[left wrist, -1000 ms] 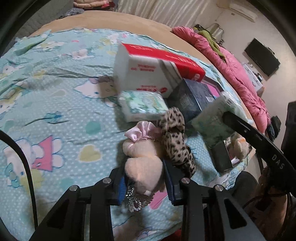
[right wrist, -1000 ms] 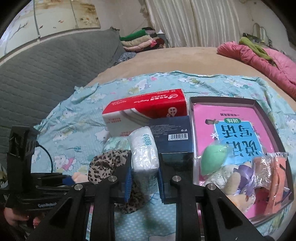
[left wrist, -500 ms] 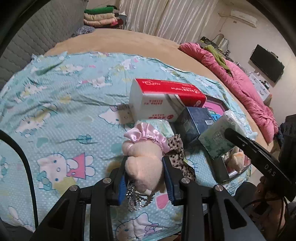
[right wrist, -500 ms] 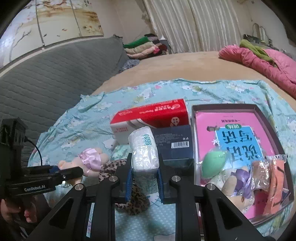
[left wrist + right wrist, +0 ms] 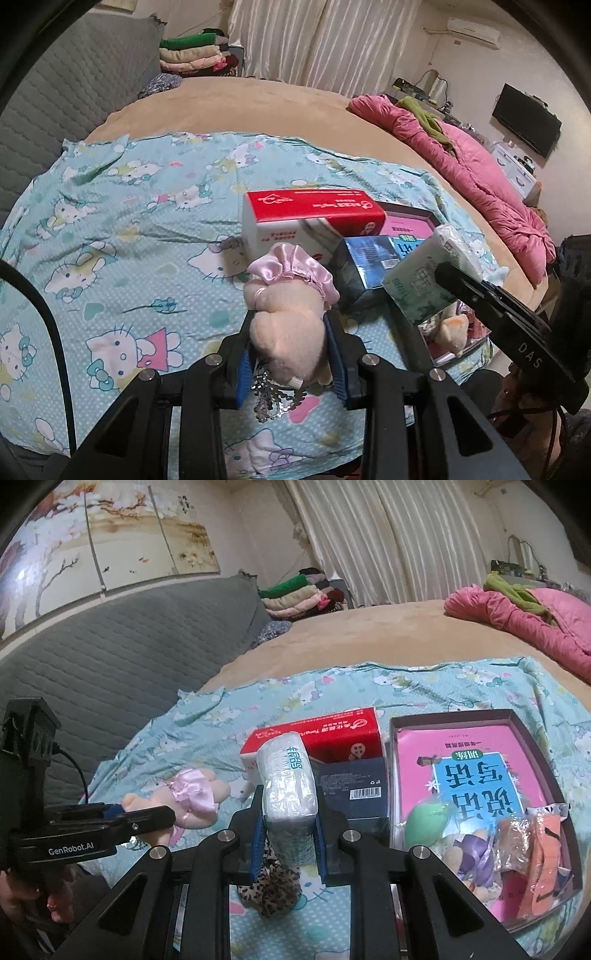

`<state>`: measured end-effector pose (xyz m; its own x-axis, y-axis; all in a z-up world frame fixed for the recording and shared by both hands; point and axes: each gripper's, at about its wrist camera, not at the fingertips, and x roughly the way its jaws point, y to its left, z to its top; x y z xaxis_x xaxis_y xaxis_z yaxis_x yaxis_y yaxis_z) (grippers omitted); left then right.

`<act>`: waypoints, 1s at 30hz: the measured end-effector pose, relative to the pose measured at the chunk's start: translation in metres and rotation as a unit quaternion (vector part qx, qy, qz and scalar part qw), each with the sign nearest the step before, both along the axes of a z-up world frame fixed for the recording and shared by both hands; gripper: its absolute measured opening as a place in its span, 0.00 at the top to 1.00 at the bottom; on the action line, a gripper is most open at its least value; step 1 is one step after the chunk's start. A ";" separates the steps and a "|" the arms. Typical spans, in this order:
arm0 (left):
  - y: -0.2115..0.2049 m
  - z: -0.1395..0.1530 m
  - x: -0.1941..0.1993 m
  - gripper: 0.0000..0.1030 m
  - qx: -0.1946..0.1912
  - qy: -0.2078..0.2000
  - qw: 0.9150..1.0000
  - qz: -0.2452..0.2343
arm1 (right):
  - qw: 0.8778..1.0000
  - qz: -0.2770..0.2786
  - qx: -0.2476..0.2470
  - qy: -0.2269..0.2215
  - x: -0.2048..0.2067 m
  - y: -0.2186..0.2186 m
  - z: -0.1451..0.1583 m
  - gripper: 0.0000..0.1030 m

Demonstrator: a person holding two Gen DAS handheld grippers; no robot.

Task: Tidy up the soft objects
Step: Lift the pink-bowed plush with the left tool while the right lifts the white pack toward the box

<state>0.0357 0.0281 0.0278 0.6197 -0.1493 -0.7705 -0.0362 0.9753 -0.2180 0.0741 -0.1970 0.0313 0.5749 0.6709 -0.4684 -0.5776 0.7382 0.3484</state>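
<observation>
Both wrist fisheyes ride close behind their fingers, tilted down over the bed. Left looks right-forward, right looks left-forward; shared: red tissue box point(image 5: 314, 218) point(image 5: 325, 738), dark blue box point(image 5: 365, 266) point(image 5: 354, 786), curtains.

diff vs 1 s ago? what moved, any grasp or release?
Both lifted. The left gripper raised the plush toy off the sheet, clear of the leopard scrunchie, which stayed down. The right gripper raised the tissue pack a little. No grasp or release: both remain clamped. Red tissue box, dark blue box and tray unchanged.

Leopard-print scrunchie point(image 5: 275, 890) half behind gripper point(image 5: 289, 840)
</observation>
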 end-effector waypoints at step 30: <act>-0.091 0.027 0.023 0.66 0.008 -0.014 0.997 -0.077 | 0.994 -0.090 0.067 0.003 0.014 -0.087 0.011 0.79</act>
<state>0.0592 -0.0630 0.0543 0.6121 -0.2328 -0.7558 0.1203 0.9720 -0.2019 0.0885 -0.2835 0.0422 0.6886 0.6141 -0.3855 -0.4375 0.7759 0.4546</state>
